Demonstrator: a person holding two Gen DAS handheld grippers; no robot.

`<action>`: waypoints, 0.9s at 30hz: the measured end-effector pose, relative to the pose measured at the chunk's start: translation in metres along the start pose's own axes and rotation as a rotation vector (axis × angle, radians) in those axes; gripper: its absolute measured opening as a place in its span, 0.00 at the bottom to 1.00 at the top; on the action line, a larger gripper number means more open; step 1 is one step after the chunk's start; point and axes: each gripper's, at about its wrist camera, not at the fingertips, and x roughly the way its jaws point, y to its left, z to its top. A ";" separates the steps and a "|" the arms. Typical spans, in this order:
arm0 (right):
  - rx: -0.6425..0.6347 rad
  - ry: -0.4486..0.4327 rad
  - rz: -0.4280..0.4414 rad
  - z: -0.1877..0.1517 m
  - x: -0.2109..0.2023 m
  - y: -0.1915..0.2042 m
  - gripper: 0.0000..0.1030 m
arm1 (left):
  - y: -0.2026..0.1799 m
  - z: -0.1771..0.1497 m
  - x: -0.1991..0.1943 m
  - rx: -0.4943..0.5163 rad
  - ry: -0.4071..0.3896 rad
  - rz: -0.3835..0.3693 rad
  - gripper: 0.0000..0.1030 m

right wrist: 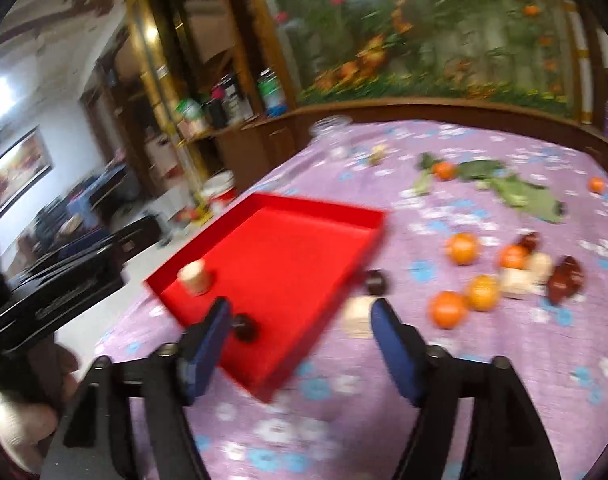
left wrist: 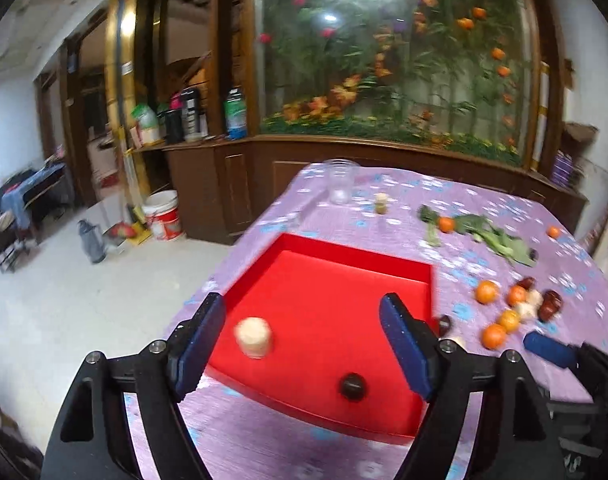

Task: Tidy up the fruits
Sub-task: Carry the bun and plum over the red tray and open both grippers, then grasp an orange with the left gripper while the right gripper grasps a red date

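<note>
Both your left tongs and right tongs gape empty; two pieces sit in the red tray, most oranges remain on the counter.

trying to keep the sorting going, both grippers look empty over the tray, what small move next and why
Probably swing the right gripper toward the nearest orange beside the red tray. Both grippers are open and hold nothing, the tray has only a pale piece and a dark fruit, and most fruit lies on the cloth.
</note>
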 end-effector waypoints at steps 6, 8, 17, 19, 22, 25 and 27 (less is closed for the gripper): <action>0.181 0.005 -0.113 -0.011 -0.038 -0.094 0.79 | -0.021 0.003 -0.002 -0.026 0.061 -0.158 0.79; 0.227 0.003 -0.162 -0.017 -0.051 -0.123 0.79 | -0.029 -0.002 0.007 -0.043 0.107 -0.212 0.79; 0.276 0.051 -0.170 -0.029 -0.050 -0.160 0.79 | -0.102 -0.033 0.038 0.083 0.244 -0.386 0.79; 0.253 0.066 -0.155 -0.027 -0.044 -0.160 0.79 | -0.116 -0.034 0.041 0.117 0.237 -0.414 0.74; 0.230 0.070 -0.150 -0.022 -0.038 -0.161 0.79 | -0.133 -0.033 0.049 0.171 0.243 -0.436 0.55; 0.225 0.081 -0.157 -0.016 -0.034 -0.170 0.79 | -0.146 -0.032 0.068 0.181 0.283 -0.462 0.49; 0.219 0.087 -0.170 -0.013 -0.031 -0.175 0.79 | -0.153 -0.031 0.078 0.177 0.303 -0.471 0.49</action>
